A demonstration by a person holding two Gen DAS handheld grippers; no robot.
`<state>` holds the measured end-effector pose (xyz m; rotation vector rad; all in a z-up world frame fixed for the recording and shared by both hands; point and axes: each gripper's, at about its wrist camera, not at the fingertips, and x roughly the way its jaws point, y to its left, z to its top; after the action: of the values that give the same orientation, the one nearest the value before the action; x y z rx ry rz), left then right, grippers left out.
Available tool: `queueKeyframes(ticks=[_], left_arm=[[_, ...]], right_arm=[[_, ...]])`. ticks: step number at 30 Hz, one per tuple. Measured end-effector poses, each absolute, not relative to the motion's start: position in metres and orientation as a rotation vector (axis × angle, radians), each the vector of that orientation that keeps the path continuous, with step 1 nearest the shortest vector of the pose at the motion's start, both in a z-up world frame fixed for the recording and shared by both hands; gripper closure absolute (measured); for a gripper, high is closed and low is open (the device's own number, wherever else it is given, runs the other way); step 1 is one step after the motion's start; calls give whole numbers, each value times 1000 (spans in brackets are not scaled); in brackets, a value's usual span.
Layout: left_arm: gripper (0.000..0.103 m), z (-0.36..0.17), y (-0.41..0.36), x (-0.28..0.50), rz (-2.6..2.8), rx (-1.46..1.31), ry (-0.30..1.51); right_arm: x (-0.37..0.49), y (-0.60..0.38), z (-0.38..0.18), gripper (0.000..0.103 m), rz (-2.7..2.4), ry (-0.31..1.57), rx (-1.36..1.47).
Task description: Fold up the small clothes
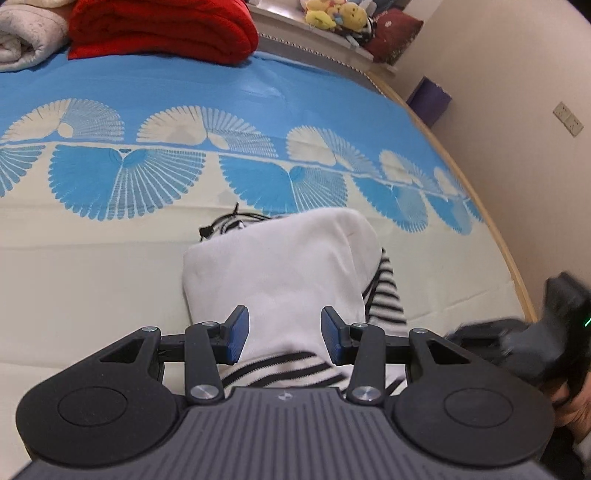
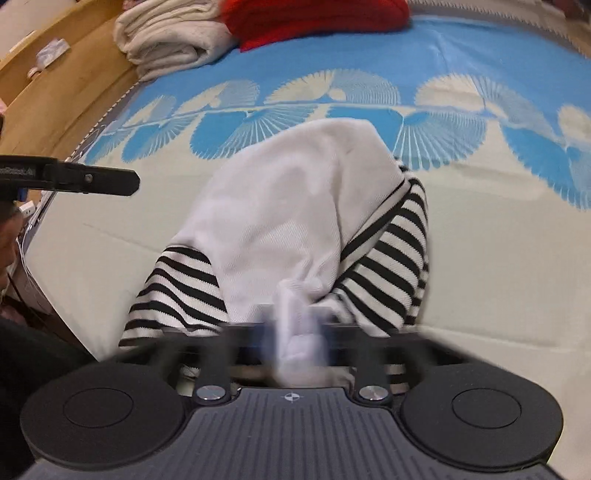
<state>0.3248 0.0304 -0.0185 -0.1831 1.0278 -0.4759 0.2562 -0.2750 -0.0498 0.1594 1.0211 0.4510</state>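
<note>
A small white top with black-and-white striped sleeves (image 1: 280,266) lies partly folded on the bed. My left gripper (image 1: 284,334) hovers over its near end, jaws open, and the blue pads (image 1: 236,332) stand apart with no cloth pinched between them. In the right wrist view the same top (image 2: 295,192) fills the middle. My right gripper (image 2: 295,332) is blurred and shut on a bunched fold of the white cloth at the near edge. One black finger (image 2: 92,181) of the left gripper reaches in from the left.
The bedsheet (image 1: 221,103) is blue and cream with fan patterns. A folded red blanket (image 1: 159,29) and a cream one (image 1: 26,37) lie at the far end. Plush toys (image 1: 336,14) sit beyond. The wooden bed edge (image 1: 517,266) curves along the right.
</note>
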Motion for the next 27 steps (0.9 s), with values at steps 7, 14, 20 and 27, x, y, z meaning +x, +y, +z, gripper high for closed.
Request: queueKeyframes(ticks=[7, 14, 20, 27], left_arm=[[56, -39, -21, 312, -663, -11, 1139], [56, -100, -68, 303, -704, 295, 1244], [48, -118, -79, 302, -709, 354, 1222], [51, -71, -50, 301, -804, 235, 1179]], right_arm=[[218, -377, -7, 103, 396, 757, 450], [211, -384, -61, 103, 322, 1038, 240], [230, -350, -97, 103, 329, 1196, 96], [239, -344, -105, 103, 319, 1236, 65]])
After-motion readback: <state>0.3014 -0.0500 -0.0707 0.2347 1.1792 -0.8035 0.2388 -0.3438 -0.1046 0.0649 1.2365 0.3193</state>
